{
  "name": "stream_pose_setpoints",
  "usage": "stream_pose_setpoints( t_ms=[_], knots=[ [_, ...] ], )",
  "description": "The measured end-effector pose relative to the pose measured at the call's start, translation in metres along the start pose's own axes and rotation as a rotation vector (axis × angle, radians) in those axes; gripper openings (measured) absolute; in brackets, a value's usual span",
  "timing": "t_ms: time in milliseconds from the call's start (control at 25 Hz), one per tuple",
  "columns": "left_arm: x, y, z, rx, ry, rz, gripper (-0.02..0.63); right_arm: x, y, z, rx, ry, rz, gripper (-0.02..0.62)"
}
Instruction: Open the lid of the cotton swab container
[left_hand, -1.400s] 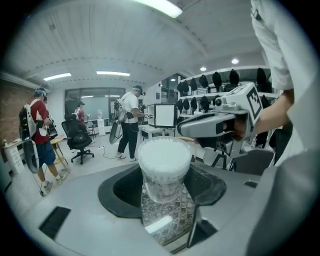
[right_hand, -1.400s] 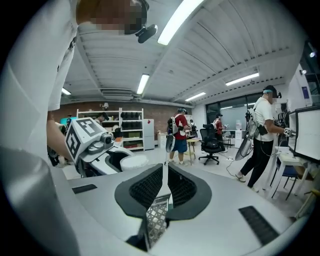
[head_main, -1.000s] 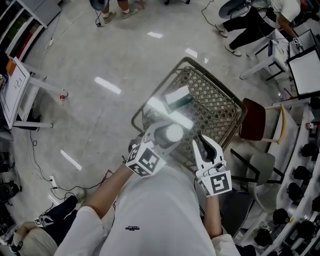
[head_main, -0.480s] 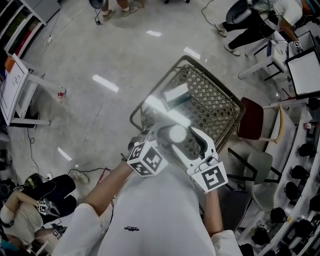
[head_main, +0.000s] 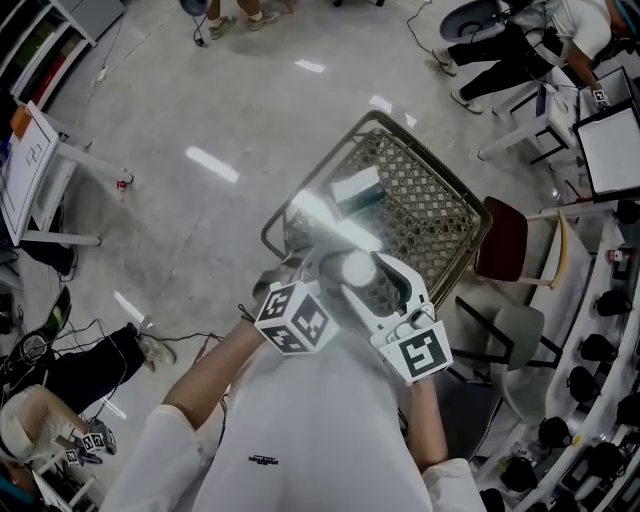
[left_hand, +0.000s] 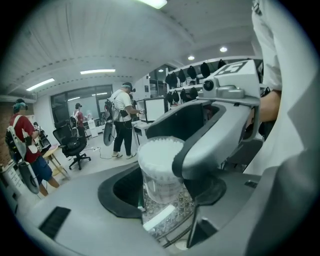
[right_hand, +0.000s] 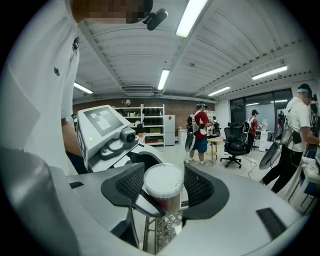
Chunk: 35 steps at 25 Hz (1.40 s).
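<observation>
**Position of the workpiece.** The cotton swab container (left_hand: 160, 172) stands upright between the jaws of the left gripper (left_hand: 165, 192). Both pads bear on its clear body, so this is a wide grip low on the wall. The lid (right_hand: 163, 180) appears seated and projects above those pads.

**Right gripper.** The right gripper (right_hand: 165, 192) has just been opening its jaws. They now stand wide apart and straddle the lid, one mesh pad on each side. No pad visibly presses, so this gripper holds nothing.

**Surroundings.** The wire cart (head_main: 440, 215) lies directly below both tools, with a pale box (head_main: 355, 188) in it. The bare floor (head_main: 200, 200) lies beyond the cart.

**Hazards, as judged from this position:**

- Misplaced closure. If the right pads close below the lid seam, they clamp the body. The pull would then work against the left grip and not against the lid.
- Slip. The body is smooth and the left grip is wide. A hard pull may draw the whole container out of the left jaws and drop it through to the cart or the floor.
- Sudden release. If the lid frees abruptly, the body may tilt and spill its swabs.
- Tool interference. The two sets of jaws sit close together around one small cylinder. Closing may pinch one jaw against the other.
- Over-squeeze. Excess pressure may deform the thin wall and bind the lid.
</observation>
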<state>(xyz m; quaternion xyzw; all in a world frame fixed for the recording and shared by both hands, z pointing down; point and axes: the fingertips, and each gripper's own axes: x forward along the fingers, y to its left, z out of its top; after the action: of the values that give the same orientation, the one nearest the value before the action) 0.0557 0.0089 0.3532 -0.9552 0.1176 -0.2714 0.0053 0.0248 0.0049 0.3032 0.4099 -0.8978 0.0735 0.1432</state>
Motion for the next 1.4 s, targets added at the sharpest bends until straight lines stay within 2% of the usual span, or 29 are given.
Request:
stream_pose_setpoints(
  t_ms=[200, 480, 560, 720, 1000, 1120, 1240, 1400],
  knots=[
    [-0.004, 0.001, 0.001, -0.004, -0.004, 0.003, 0.249, 0.001, 0.002, 0.003, 0.019, 0.011, -0.005, 0.241],
    [-0.014, 0.003, 0.001, -0.020, -0.035, 0.013, 0.247, 0.003, 0.005, 0.008, 0.048, 0.000, 0.055, 0.236],
    [-0.015, 0.004, 0.003, -0.025, -0.050, 0.018, 0.247, 0.002, 0.003, 0.011, 0.084, -0.010, 0.073, 0.235],
    [-0.018, 0.006, 0.006, -0.003, -0.070, 0.049, 0.235, -0.001, -0.002, 0.020, 0.243, -0.066, 0.109, 0.232],
    [-0.022, 0.004, 0.009, -0.002, -0.082, 0.028, 0.236, -0.006, -0.003, 0.029, 0.342, -0.118, 0.159, 0.233],
    [-0.025, 0.002, 0.011, -0.014, -0.084, 0.018, 0.238, -0.010, -0.001, 0.033, 0.293, -0.148, 0.147, 0.235],
    [-0.024, 0.001, 0.009, -0.020, -0.074, 0.024, 0.241, -0.019, -0.004, 0.041, 0.239, -0.218, 0.091, 0.233],
    [-0.026, -0.007, 0.006, -0.019, -0.068, 0.017, 0.241, -0.033, -0.015, 0.057, 0.225, -0.289, 0.020, 0.206]
  ],
)
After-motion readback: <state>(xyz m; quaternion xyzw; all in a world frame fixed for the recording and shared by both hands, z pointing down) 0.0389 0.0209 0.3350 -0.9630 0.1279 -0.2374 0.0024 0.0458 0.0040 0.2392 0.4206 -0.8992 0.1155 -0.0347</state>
